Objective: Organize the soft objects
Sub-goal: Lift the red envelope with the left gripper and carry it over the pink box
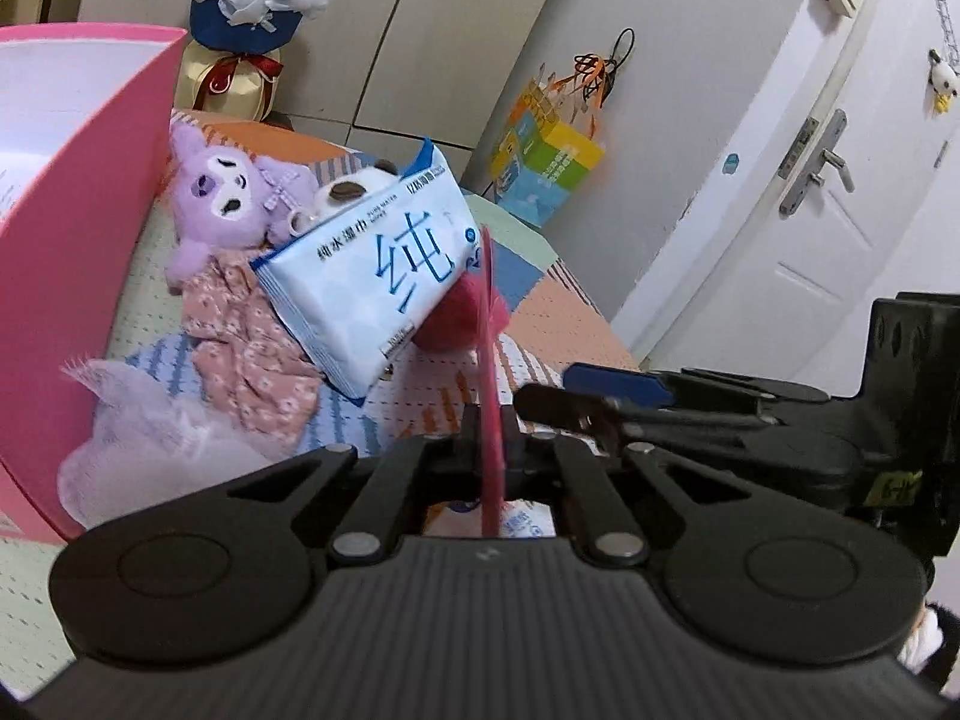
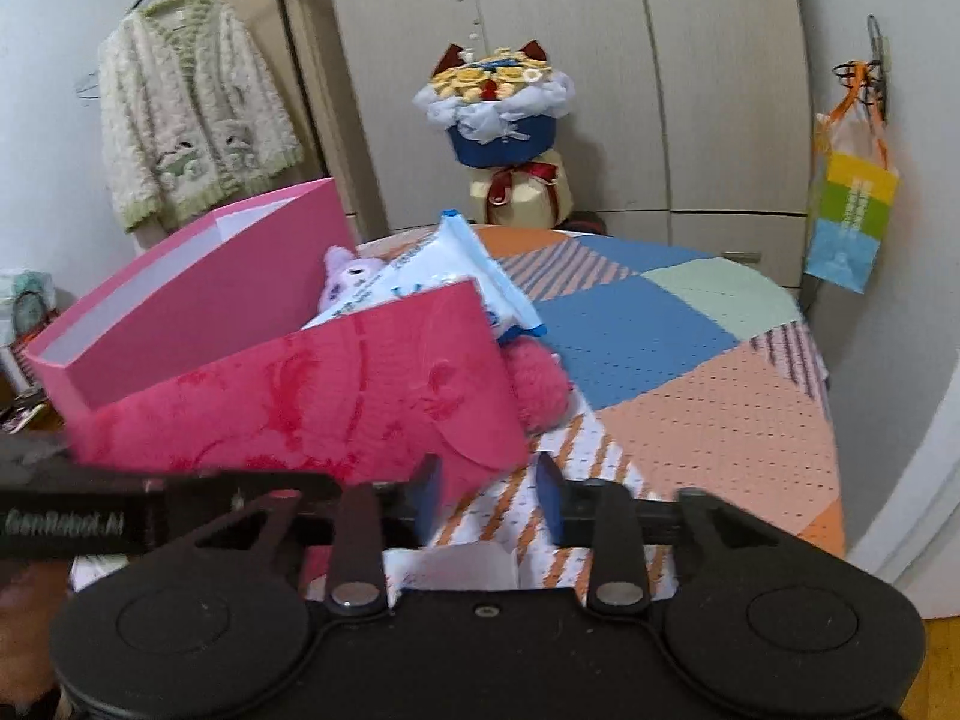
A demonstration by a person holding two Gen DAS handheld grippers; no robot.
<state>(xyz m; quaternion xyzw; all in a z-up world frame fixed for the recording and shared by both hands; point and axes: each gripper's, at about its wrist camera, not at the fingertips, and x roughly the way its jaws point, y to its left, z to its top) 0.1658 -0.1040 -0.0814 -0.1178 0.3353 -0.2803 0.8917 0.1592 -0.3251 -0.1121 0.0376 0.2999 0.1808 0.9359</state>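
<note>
Left wrist view, from left to right: a tall pink box [image 1: 78, 276] stands open at the left edge of the surface [image 1: 564, 312], which wears a patchwork cover of blue, orange and green. Just beside the box lie a pale lilac cloth [image 1: 138, 438], a floral pink cloth [image 1: 252, 348] and a purple plush [image 1: 222, 204], with a small panda plush [image 1: 354, 186] behind. A white and blue wipes pack [image 1: 372, 276] leans tilted over them, its right end touching a red plush [image 1: 456, 312]. At centre the left gripper [image 1: 489, 450] has its fingers pressed together on a thin red sheet [image 1: 487, 360], seen edge-on and standing upright between them. To the right, the other gripper's blue pad [image 1: 618, 384] shows, then a white door [image 1: 840, 192].

Right wrist view, same order: a cardigan [image 2: 192, 120] hangs on the wall, the pink box [image 2: 198, 306] sits below it, and the red sheet [image 2: 312, 396] spreads broad across the front, hiding most of the plush pile. The wipes pack [image 2: 456, 264] pokes up behind it. The right gripper [image 2: 489, 504] has its 2 fingers [image 2: 549, 498] parted, with only the sheet's lower corner near the left one; nothing is gripped. Further right hangs a colourful paper bag [image 2: 852, 222].
</note>
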